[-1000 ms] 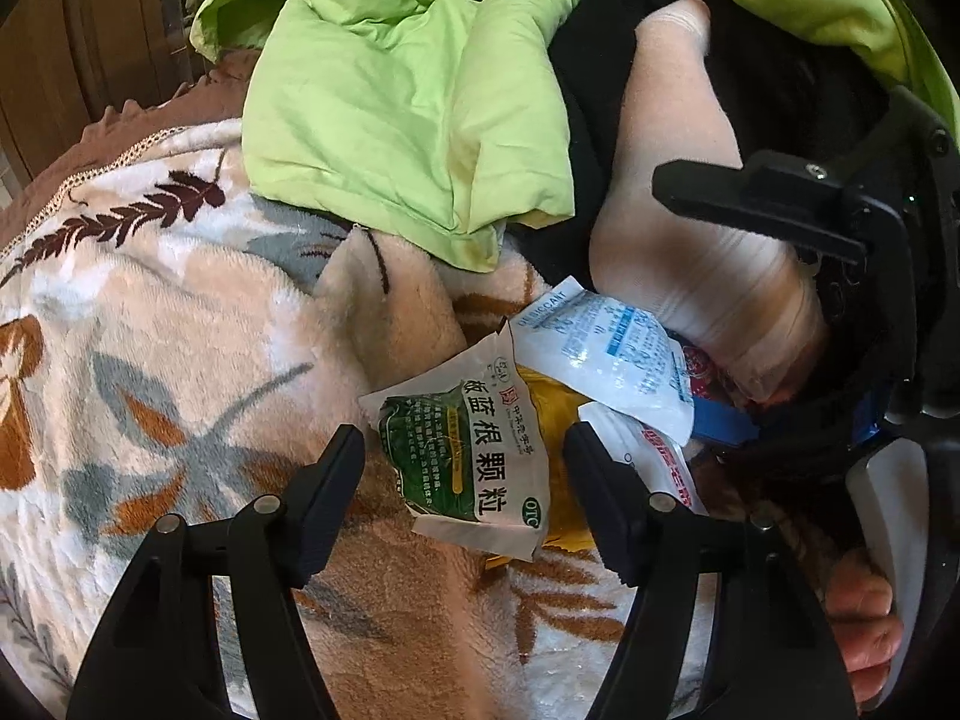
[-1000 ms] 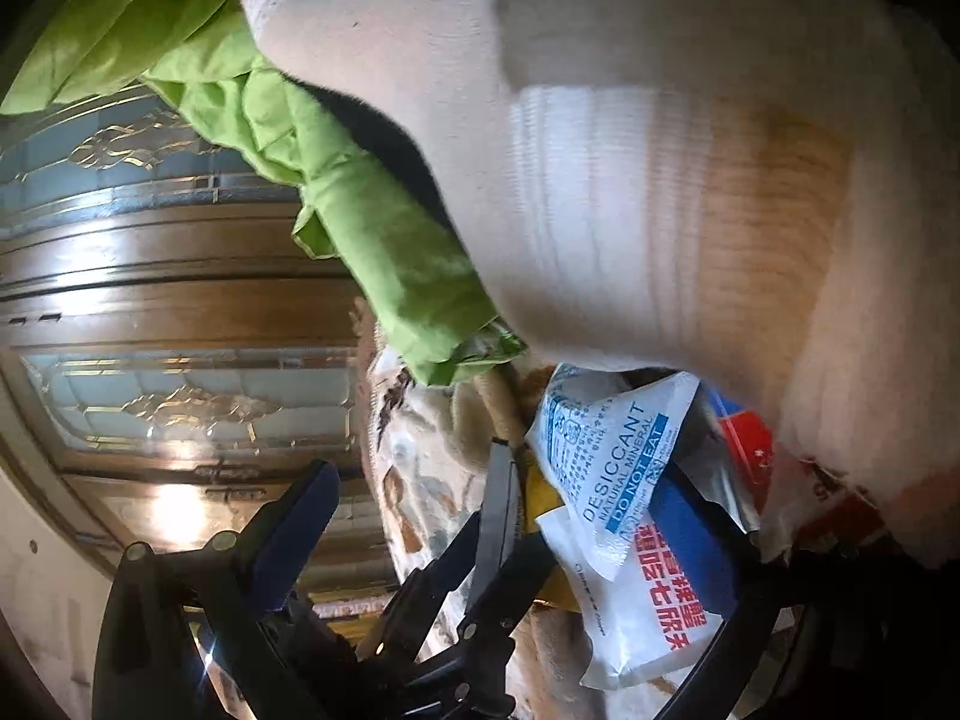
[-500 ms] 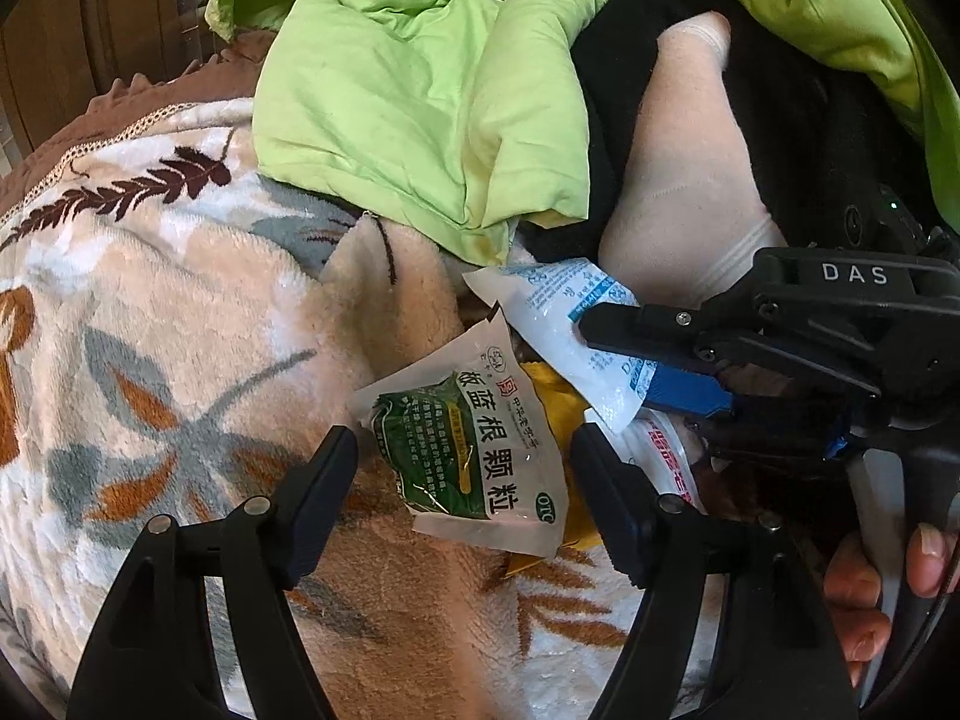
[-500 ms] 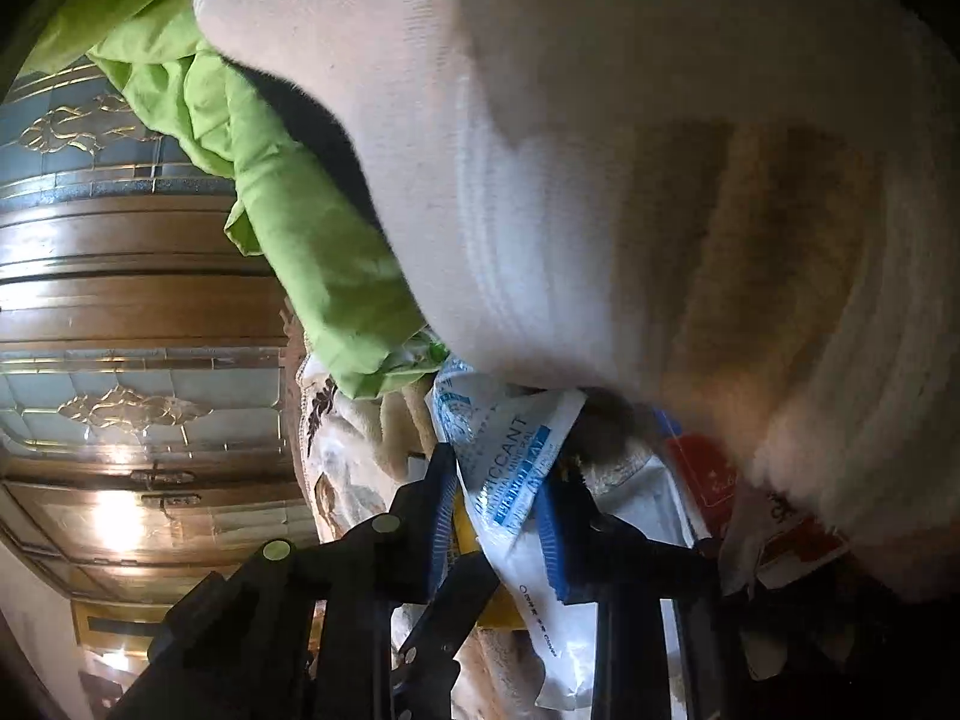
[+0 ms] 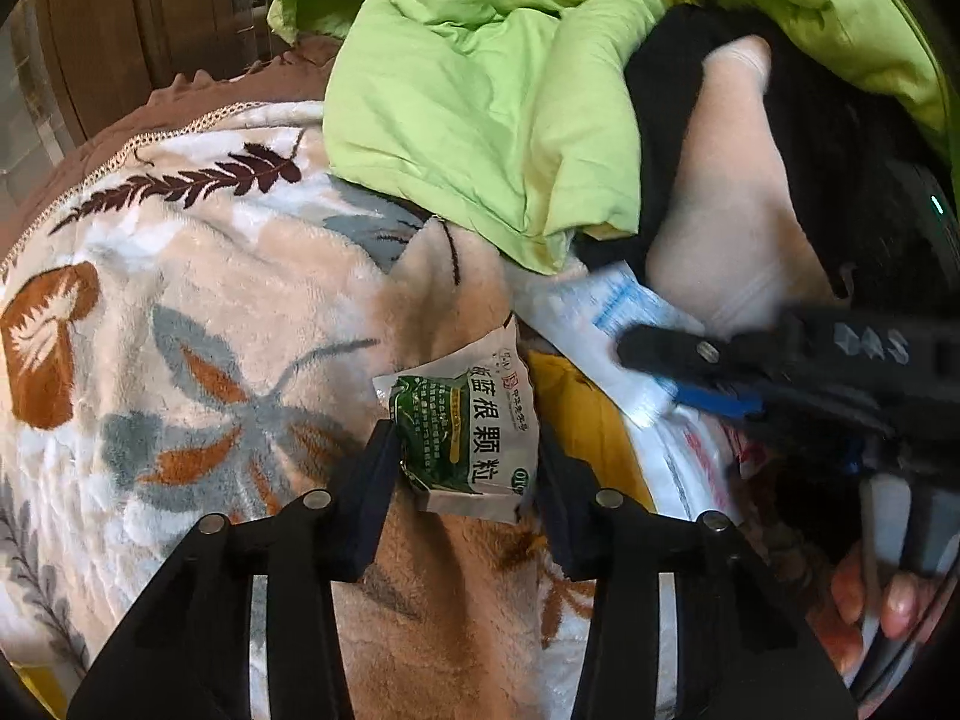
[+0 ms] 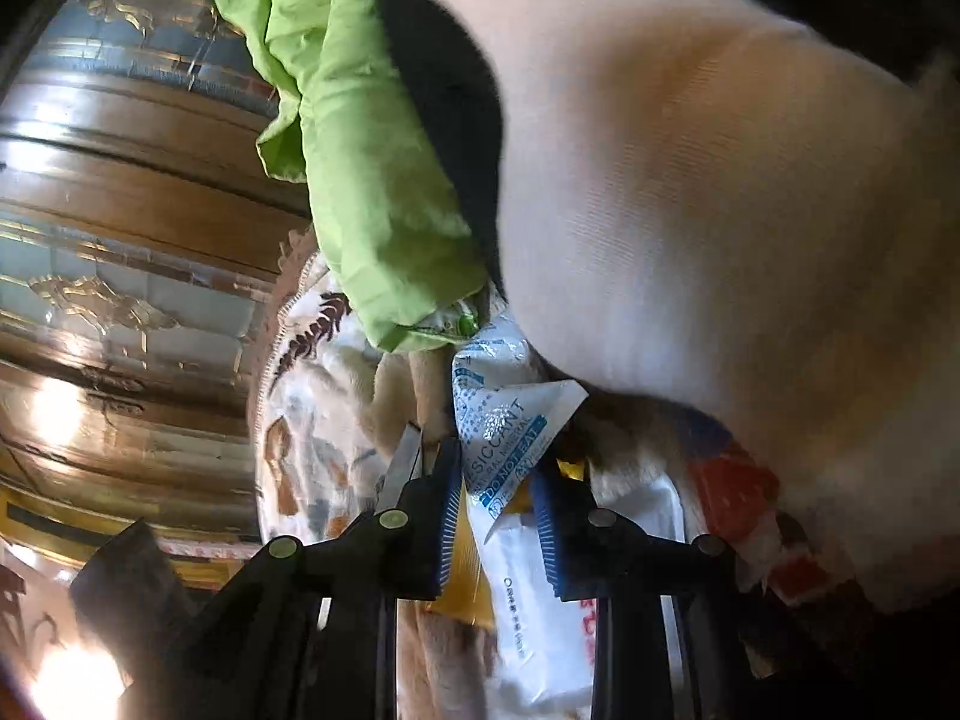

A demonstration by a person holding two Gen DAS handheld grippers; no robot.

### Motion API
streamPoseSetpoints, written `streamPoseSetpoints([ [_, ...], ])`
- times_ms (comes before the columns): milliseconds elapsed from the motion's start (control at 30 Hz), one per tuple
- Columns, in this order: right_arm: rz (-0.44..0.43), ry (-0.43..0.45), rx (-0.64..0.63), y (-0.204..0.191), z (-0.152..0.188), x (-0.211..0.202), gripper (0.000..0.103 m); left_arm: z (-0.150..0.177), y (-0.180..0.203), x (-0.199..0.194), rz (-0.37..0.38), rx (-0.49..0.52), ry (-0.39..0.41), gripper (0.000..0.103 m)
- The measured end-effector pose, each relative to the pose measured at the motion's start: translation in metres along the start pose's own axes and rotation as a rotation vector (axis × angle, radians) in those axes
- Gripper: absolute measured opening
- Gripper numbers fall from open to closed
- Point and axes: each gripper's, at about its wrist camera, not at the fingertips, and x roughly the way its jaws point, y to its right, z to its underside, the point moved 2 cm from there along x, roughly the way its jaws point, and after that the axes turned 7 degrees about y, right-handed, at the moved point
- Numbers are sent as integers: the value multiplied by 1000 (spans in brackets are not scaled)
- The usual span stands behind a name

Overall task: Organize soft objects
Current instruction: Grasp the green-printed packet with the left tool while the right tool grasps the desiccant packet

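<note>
Two grippers work close together over a floral blanket (image 5: 180, 324). The left gripper (image 5: 465, 462) has its dark fingers (image 5: 372, 480) pressed against both side edges of a green sachet (image 5: 465, 432), which sits squarely between the tips and buckles slightly under the squeeze; its upper half sticks out past the fingertips and its lower edge rests on the blanket. Just right of the right-hand finger lies a yellow packet (image 5: 585, 420), partly covered by white packets.

From the left wrist view, the right gripper (image 5: 666, 378) comes in from the right, with a hand (image 5: 870, 606) on its handle at the lower right. Its tips lie on a white desiccant sachet (image 5: 606, 324). In the right wrist view, that sachet (image 6: 510, 438) runs between the blue-padded fingers (image 6: 450, 516), its printed lower end down in the gap and its top sticking out beyond the tips. The pads stand close on either side, but whether they actually pinch it cannot be told. Below the tips lies another white packet (image 6: 528, 594) with red print.

Beyond both grippers' fingertips, a cream sock (image 5: 732, 192) lies over a black cloth (image 5: 660, 90), with a green quilt (image 5: 480, 90) heaped behind.
</note>
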Motion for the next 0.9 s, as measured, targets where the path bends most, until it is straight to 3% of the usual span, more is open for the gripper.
streamPoseSetpoints([
  [100,11,-32,-17,-11,-3,17,30,4,-6,-6,4,-28,6,39],
  [167,25,-32,-25,-15,-8,25,32,7,-18,-5,-51,-59,-13,33],
  [200,23,-28,-21,-14,-7,24,39,8,-25,-3,-61,-89,-21,31],
  [267,3,-15,25,-11,-15,28,45,8,-39,3,-12,-155,-22,31],
  [333,-5,-19,37,-7,-18,33,44,7,-40,2,-2,-144,-11,31],
  [400,10,-22,-16,-9,-15,31,28,4,-38,2,-17,-129,-3,31],
  [633,-32,-17,-137,-18,2,9,28,-7,-57,0,30,-249,44,32],
  [900,-107,-48,-222,-38,19,-15,28,9,-60,1,6,-261,-16,20],
])
